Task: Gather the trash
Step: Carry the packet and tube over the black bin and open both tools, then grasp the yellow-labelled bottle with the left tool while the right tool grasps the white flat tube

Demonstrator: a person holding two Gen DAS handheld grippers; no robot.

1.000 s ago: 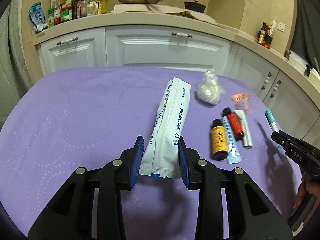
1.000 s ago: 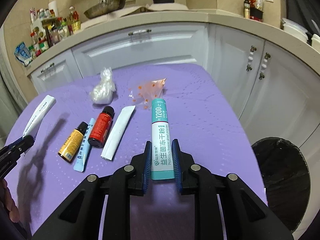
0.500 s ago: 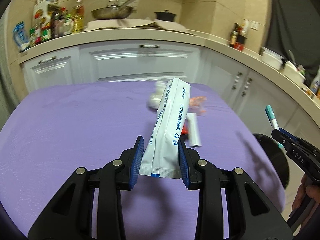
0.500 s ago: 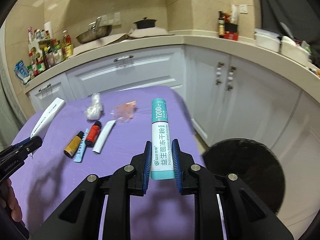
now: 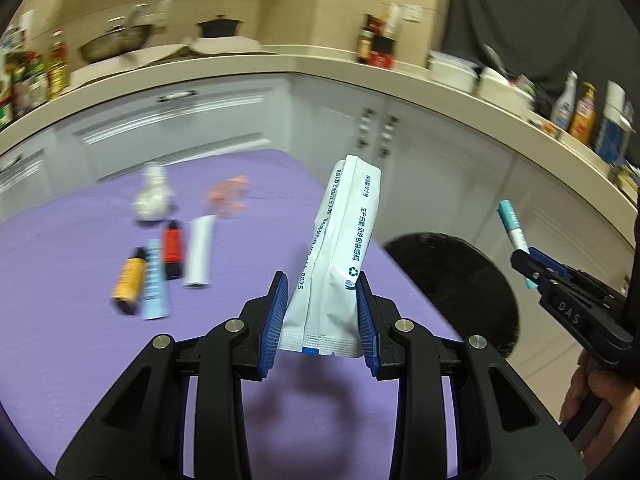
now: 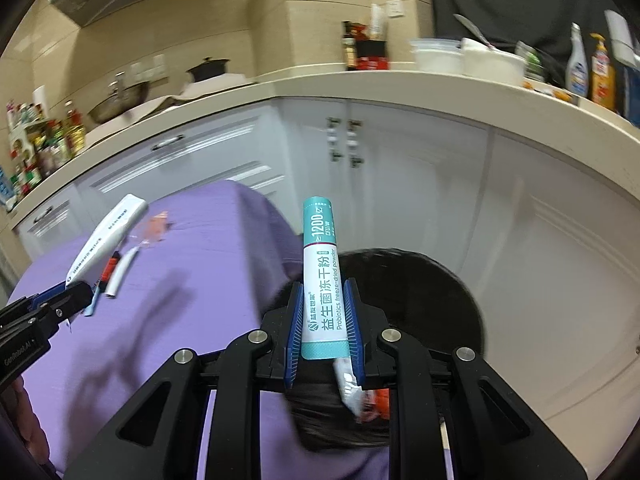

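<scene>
Beyond the table's purple edge, the right wrist view looks down into a black bin with wrappers already inside; the right gripper clamps a teal-and-white stick packet above it. Only the left wrist view shows the litter on the table: two small bottles, a blue sachet, a white sachet, a crumpled bag and an orange wrapper. The left gripper grasps a white pouch over the table's corner. A second ago both grippers held these packets over the table's middle, the bin barely in sight.
</scene>
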